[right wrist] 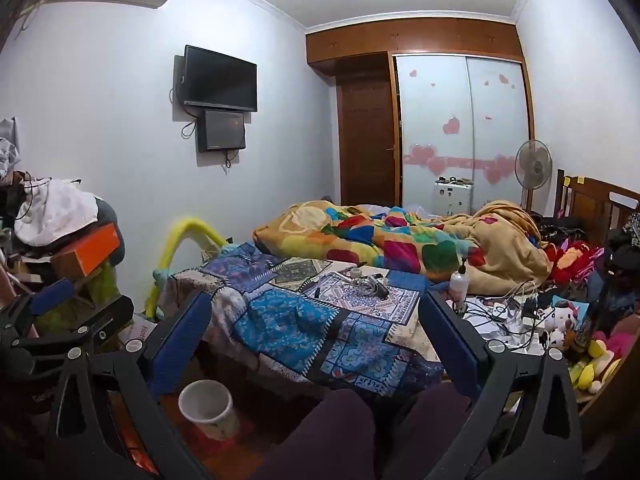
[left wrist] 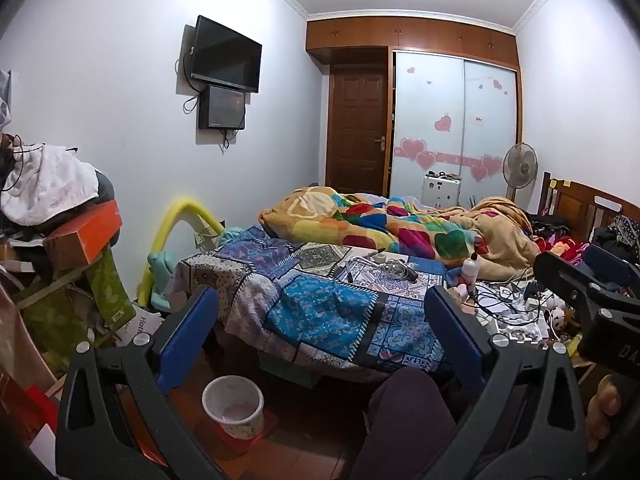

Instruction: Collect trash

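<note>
A white waste bin stands on the floor beside the bed, below and between my left gripper's fingers in its view. Scraps of white paper lie among cables on the bed's right side. My left gripper is open and held in the air in front of the bed, with nothing between its blue pads. Beside it my right gripper is open too and just as empty. Each gripper shows at the edge of the other's view.
The bed's patchwork cover carries a hair dryer, a pump bottle and soft toys. A pile of boxes and clothes fills the left side. The person's knees are low in front.
</note>
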Motion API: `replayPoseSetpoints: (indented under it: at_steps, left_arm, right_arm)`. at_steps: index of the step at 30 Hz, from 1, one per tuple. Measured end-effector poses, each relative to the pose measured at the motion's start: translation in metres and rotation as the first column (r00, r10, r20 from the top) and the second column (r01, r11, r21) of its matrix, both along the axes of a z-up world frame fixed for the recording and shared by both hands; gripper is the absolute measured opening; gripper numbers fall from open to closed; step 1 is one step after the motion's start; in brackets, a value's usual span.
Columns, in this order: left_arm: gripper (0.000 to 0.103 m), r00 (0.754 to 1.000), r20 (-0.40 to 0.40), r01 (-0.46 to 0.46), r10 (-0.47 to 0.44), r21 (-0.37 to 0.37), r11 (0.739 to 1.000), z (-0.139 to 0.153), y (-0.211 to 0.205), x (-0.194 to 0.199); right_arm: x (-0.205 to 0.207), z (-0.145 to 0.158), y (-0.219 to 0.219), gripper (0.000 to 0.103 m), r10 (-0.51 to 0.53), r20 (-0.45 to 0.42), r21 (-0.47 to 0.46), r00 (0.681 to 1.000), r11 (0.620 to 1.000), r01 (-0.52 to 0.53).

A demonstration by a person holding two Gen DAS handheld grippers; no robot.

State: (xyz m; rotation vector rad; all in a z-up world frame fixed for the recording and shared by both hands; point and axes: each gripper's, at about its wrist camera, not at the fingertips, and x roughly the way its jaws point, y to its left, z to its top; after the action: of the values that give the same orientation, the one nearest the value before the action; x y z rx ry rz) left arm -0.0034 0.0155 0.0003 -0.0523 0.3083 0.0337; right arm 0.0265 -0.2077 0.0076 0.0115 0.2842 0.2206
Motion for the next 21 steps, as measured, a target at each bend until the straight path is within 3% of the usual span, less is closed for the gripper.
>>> replayPoseSetpoints:
  at_steps: [21]
  left_arm:
    - [0.103, 1.0, 0.002, 0.002, -0.002, -0.001, 1.0, 0.0024, -0.0105, -0.0013]
  right_arm:
    - [-0.0006, 0.0014, -0.0002, 0.103, 0.0, 0.0, 0.001, 1.0, 1.0, 0.0]
